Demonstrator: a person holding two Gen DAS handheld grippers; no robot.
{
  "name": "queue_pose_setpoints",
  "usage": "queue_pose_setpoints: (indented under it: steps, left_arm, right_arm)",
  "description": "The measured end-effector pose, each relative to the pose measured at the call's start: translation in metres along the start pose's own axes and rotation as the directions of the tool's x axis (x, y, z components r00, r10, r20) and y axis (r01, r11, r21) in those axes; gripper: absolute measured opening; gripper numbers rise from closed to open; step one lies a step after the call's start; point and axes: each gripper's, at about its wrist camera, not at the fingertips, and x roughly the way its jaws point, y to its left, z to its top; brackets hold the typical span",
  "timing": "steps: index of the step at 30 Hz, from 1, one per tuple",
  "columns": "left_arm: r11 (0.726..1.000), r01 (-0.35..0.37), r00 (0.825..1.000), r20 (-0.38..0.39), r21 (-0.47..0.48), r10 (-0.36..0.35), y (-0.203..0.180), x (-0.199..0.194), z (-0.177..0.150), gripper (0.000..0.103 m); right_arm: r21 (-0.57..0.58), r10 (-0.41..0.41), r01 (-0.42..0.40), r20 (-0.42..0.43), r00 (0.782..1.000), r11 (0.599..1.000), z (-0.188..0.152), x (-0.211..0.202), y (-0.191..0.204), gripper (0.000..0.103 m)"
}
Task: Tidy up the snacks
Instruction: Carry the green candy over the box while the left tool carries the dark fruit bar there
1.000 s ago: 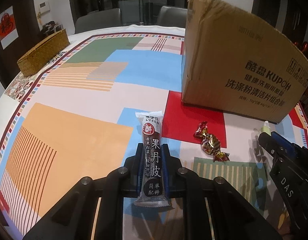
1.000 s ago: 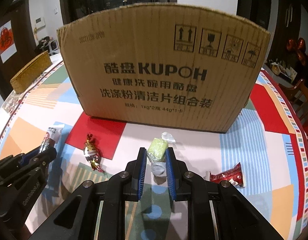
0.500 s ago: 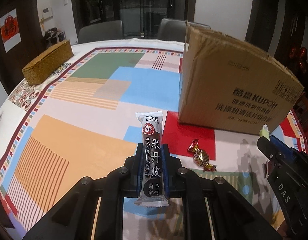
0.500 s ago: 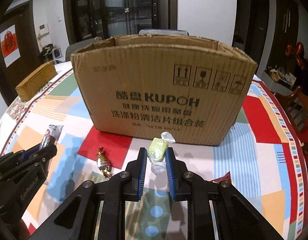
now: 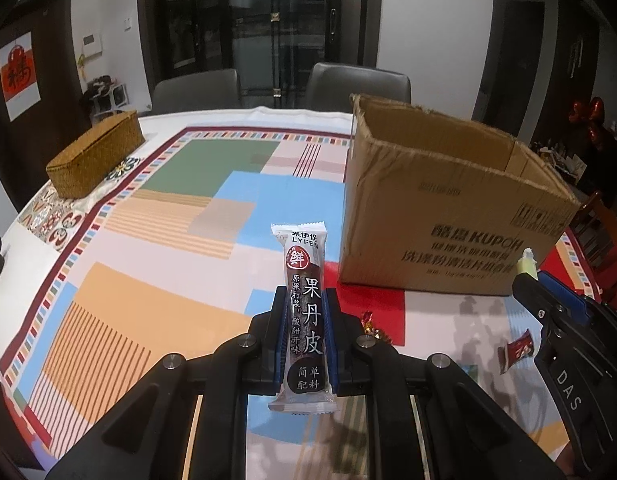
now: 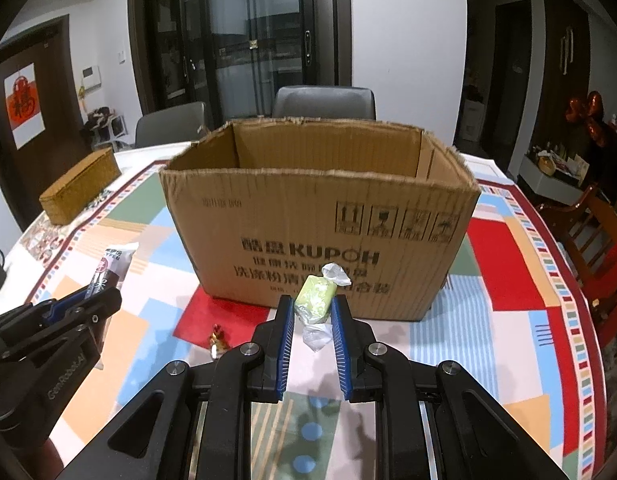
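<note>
My left gripper [image 5: 305, 300] is shut on a long dark snack bar [image 5: 305, 312] with Chinese print, held up above the table, left of the open cardboard box [image 5: 448, 216]. My right gripper [image 6: 312, 308] is shut on a pale green wrapped candy [image 6: 314, 300], held in front of the box [image 6: 320, 216]. The box's open top shows in both views. A gold-red wrapped candy [image 6: 218, 338] lies on the tablecloth near the box's front left corner. A red snack packet [image 5: 516, 354] lies on the table under the right gripper.
A woven wicker box [image 5: 96, 152] stands at the table's far left. Grey chairs [image 6: 324, 102] stand behind the table. A wooden chair [image 6: 588, 232] is at the right. A colourful patterned cloth [image 5: 148, 232] covers the table.
Both grippers have risen with their snacks held. The box's open top has come into view and the table looks farther below.
</note>
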Motion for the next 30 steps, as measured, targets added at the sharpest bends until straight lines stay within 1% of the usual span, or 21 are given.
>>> queue_pose_setpoints:
  steps: [12, 30]
  left_arm:
    - [0.999, 0.025, 0.998, 0.052, 0.029, -0.026, -0.012, -0.016, 0.025, 0.017]
    - [0.993, 0.064, 0.991, 0.11, 0.103, -0.076, -0.038, -0.029, 0.059, 0.017]
  right_arm:
    - [0.015, -0.005, 0.004, 0.061, 0.998, 1.0, 0.023, -0.019, -0.006, 0.021]
    - [0.04, -0.024, 0.019, 0.124, 0.992, 0.999, 0.05, -0.034, -0.023, 0.021]
